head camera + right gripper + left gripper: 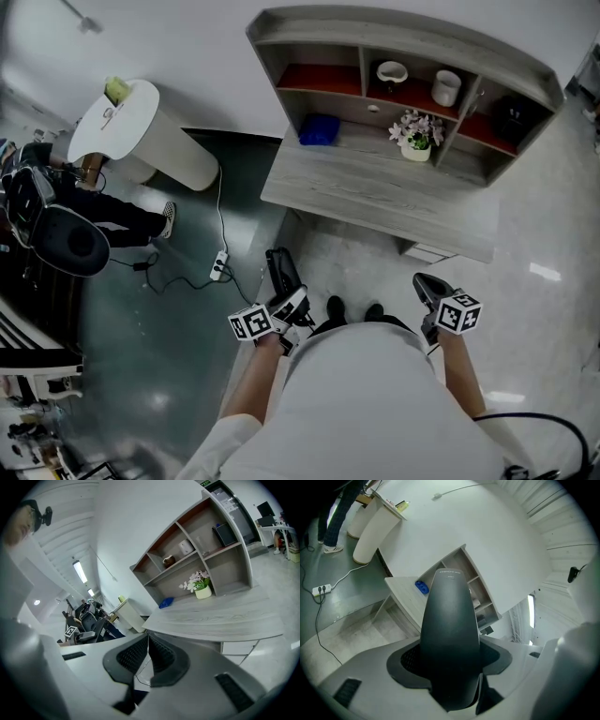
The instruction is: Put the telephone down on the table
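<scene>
The telephone (282, 271) is a black handset, and my left gripper (284, 307) is shut on its lower end, below the table's front edge. In the left gripper view the handset (450, 620) stands up between both pads and hides the middle of the scene. The grey wooden table (375, 192) lies ahead, with a shelf unit on its back. My right gripper (427, 289) hovers at the right, shut, with nothing in it; its pads (159, 656) meet in the right gripper view, pointing at the table (220, 616).
On the table stand a blue object (320, 129) and a small flower pot (416, 139); mugs sit in the shelves. A white pedestal stand (141, 131), an office chair (66, 239) and a power strip (218, 266) with its cable are on the floor at left.
</scene>
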